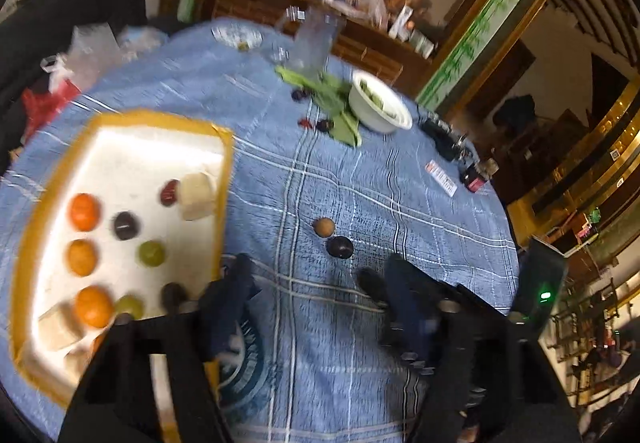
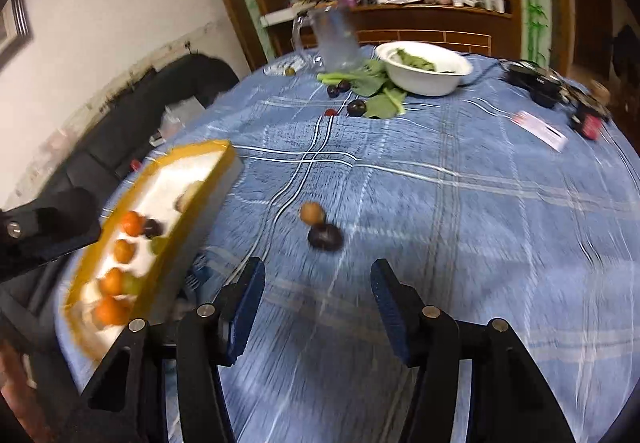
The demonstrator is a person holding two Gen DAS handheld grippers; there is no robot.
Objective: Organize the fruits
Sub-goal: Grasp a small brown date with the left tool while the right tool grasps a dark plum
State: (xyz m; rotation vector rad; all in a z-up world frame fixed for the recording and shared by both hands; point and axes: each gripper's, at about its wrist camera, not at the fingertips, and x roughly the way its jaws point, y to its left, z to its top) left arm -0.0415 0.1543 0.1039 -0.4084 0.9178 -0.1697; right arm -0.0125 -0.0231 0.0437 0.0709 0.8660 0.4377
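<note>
Left wrist view: the left gripper (image 1: 316, 283) hangs above the blue checked tablecloth (image 1: 360, 203) with its fingers wide apart and nothing between them. To its left lies the yellow-rimmed tray (image 1: 228, 179), which already holds oranges (image 1: 84, 211) in one column, with dark plums (image 1: 126, 225) and green fruits (image 1: 151, 253) next to them. It seems the fruits are sorted there by kind. Two fruits are not yet in the tray: a brown round fruit (image 1: 323, 227) and a dark plum (image 1: 339, 247), touching each other on the cloth just ahead of the fingers.

Right wrist view: the right gripper (image 2: 318, 283) also has its fingers spread apart and empty, and it points straight at the same pair, the brown fruit (image 2: 312, 213) behind the plum (image 2: 325, 237). I judge it is the one lined up to take the plum first, because that fruit is nearer. Farther away, more plums (image 2: 356, 108) lie beside green leaves (image 2: 380, 99) and a white bowl (image 2: 424, 81).
</note>
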